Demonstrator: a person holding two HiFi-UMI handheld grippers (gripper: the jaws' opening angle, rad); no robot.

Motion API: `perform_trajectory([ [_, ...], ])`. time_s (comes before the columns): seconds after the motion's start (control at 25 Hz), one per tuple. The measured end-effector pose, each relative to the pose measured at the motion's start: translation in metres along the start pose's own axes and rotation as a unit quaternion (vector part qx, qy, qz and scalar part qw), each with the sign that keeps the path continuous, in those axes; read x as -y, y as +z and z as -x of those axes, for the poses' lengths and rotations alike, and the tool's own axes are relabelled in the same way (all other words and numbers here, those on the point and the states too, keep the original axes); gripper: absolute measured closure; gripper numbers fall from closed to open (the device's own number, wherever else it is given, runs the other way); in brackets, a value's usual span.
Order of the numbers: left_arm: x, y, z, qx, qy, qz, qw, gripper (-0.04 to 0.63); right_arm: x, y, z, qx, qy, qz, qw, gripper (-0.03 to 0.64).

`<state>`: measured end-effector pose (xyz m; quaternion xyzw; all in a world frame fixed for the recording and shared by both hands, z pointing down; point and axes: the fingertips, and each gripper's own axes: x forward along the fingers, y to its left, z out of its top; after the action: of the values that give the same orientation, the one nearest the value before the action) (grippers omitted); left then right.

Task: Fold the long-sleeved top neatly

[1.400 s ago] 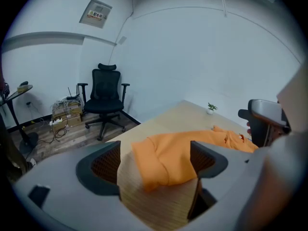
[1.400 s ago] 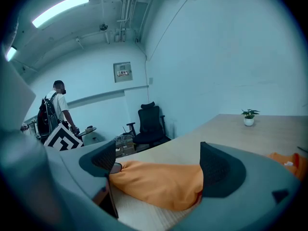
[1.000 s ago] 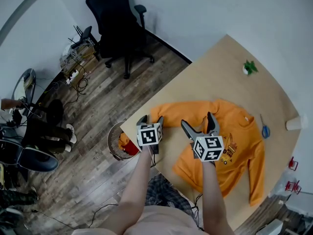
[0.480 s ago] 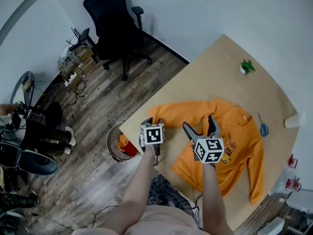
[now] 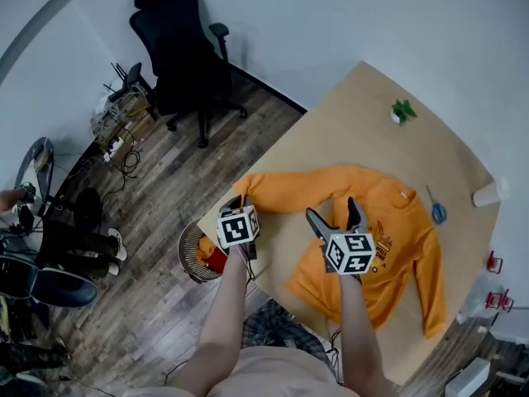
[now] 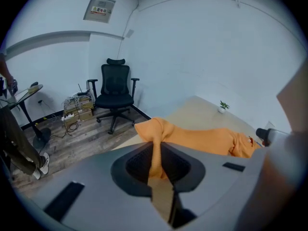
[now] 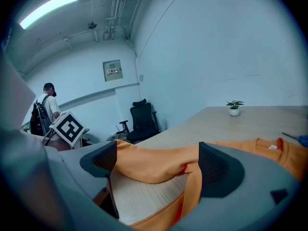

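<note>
Orange top [image 5: 388, 230] lies spread on the desk [image 5: 355, 114], print side up. One sleeve [image 5: 289, 190] runs out to the desk's edge. The left claw [image 6: 156, 153] is closing on that sleeve's end, with the fabric bunched thin between the pads. The right claw [image 5: 333, 211] is wide, sitting over where the sleeve meets the body, and cloth lies between its jaws unsqueezed. Scissors [image 5: 436, 209] are near the far shoulder. A plant [image 5: 402, 111] stands well apart at the desk's far side. A chair [image 5: 178, 48] is on the floor beyond.
</note>
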<state>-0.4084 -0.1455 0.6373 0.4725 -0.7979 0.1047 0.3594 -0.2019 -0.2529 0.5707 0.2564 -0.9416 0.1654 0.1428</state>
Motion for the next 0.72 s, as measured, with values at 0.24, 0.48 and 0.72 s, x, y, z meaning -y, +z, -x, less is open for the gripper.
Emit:
perform_trajectory([
  [0.24, -0.015, 0.038, 0.009, 0.039, 0.003, 0.005, 0.9992, 0.546, 0.016, -0.001, 0.018, 0.006, -0.028, -0.012, 1.0, 0.103],
  [0.48, 0.027, 0.084, 0.024, 0.089, -0.033, -0.022, 0.9952, 0.547, 0.045, -0.002, 0.048, 0.016, -0.071, -0.028, 0.997, 0.104],
  [0.72, 0.105, 0.12, 0.039, 0.126, -0.091, -0.068, 0.9854, 0.546, 0.082, -0.007, 0.089, 0.026, -0.126, -0.048, 0.991, 0.106],
])
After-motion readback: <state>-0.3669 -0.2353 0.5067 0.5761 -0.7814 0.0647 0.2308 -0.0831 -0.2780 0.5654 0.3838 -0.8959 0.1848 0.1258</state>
